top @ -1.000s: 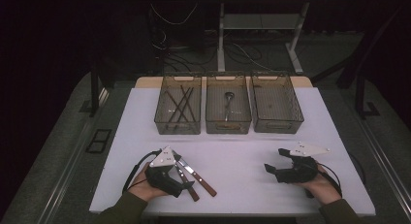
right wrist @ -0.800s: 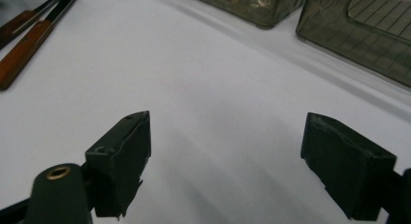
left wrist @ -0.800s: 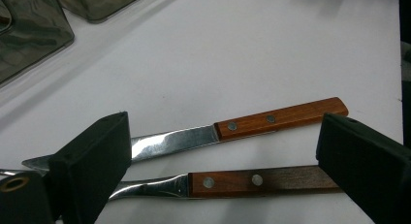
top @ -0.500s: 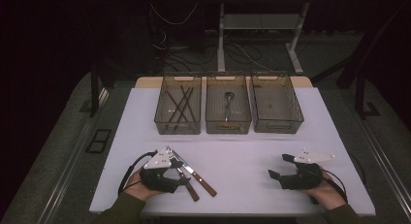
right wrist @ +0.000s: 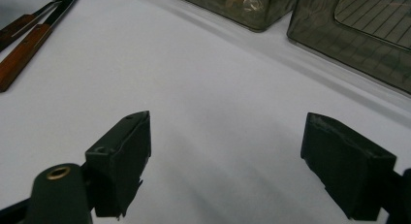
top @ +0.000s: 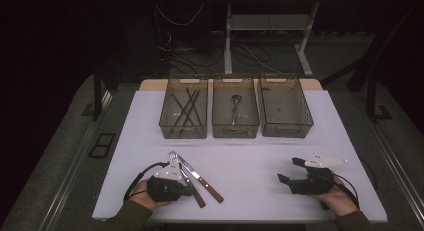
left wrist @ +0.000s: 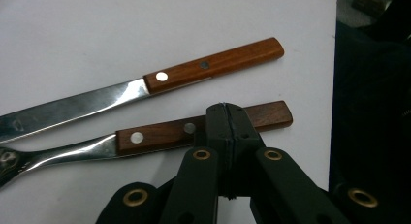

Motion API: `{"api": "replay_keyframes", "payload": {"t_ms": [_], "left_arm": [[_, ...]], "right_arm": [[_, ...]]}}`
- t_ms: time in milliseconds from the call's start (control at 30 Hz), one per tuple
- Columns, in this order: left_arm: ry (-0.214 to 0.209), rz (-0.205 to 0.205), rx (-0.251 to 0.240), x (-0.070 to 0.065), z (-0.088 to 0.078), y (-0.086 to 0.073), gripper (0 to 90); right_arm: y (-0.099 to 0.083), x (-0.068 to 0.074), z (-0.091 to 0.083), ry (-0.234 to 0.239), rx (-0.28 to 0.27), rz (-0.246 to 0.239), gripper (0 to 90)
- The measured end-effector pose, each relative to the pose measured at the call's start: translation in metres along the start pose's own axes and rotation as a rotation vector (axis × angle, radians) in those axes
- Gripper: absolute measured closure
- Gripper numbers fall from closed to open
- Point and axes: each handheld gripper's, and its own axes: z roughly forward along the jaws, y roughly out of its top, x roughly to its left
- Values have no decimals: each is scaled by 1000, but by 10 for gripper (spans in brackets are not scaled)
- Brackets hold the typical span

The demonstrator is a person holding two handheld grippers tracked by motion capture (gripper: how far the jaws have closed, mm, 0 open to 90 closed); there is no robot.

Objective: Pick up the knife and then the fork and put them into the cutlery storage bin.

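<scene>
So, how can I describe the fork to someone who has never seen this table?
Find the white table, then the person's left gripper at its near edge. Two wooden-handled pieces lie beside it; the fork has the darker handle, under the shut gripper's tips, while the knife has a flat blade.

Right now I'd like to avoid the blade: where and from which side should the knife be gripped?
By its wooden handle, near the butt end, from straight above. The knife lies flat on the table, so the jaws must straddle the handle's narrow width. The fork lies close alongside without touching it.
</scene>
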Motion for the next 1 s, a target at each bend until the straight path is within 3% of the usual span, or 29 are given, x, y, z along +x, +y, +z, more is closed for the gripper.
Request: {"api": "replay_keyframes", "payload": {"t_ms": [367, 1000], "left_arm": [[-9, 28, 19, 0, 13, 6, 892], [47, 70, 21, 7, 32, 28, 893]], "right_arm": [[0, 0, 1, -2, 1, -2, 185], [1, -1, 1, 0, -1, 0, 185]]}}
